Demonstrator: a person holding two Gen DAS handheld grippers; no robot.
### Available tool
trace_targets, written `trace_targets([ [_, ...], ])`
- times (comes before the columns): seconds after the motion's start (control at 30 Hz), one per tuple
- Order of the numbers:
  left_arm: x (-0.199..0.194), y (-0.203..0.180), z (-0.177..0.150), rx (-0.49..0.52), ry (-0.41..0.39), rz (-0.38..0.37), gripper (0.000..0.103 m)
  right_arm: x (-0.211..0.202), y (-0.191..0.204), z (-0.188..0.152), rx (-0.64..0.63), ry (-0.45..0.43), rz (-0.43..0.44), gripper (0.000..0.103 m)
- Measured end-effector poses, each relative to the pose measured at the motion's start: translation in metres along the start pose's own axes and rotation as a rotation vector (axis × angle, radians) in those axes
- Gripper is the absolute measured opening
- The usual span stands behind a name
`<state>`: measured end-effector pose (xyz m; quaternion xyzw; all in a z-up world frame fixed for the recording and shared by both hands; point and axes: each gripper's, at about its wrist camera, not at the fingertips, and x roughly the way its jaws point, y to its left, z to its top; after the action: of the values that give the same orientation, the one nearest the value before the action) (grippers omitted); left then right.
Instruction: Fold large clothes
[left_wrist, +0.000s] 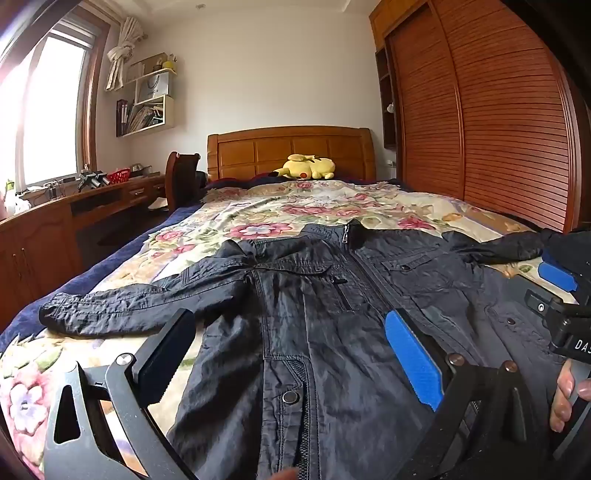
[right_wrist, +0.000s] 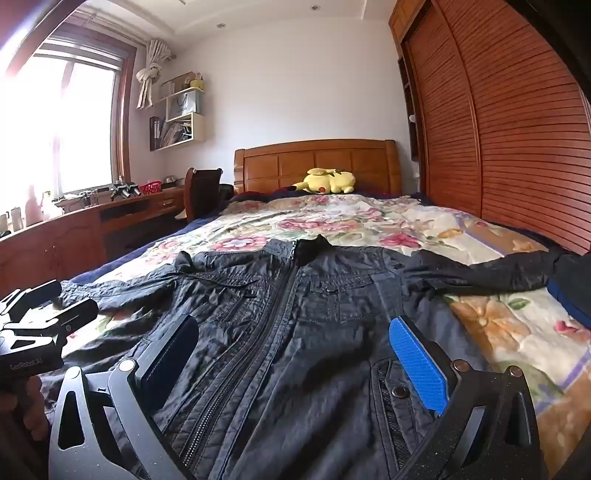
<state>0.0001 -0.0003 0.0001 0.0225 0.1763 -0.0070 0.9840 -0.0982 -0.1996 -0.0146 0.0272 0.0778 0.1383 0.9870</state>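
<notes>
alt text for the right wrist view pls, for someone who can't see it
A dark jacket lies zipped and face up on a floral bedspread, sleeves spread, seen between the open right gripper held over its lower part. The left gripper shows at the left edge. A yellow plush rests by the wooden headboard, a slatted wardrobe on the right.

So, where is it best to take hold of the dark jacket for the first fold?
Probably at the cuff of the sleeve that stretches flat to the jacket's left side on the bed. The left claw is open; come from the outer side, along the sleeve, because its end lies free and thin.
</notes>
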Motion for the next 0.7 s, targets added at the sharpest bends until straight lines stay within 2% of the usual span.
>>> trace_targets([
  [0.1,0.0017,-0.0004,0.0007,-0.011,0.017,-0.003,0.103,0.0004,0.0002,-0.0003,-0.003,0.008,-0.002,0.103],
  [0.7,0.0044,-0.0043,0.0031,0.0,0.004,-0.001,0.103,-0.0007,-0.0006,-0.0005,-0.007,0.004,-0.001,0.103],
])
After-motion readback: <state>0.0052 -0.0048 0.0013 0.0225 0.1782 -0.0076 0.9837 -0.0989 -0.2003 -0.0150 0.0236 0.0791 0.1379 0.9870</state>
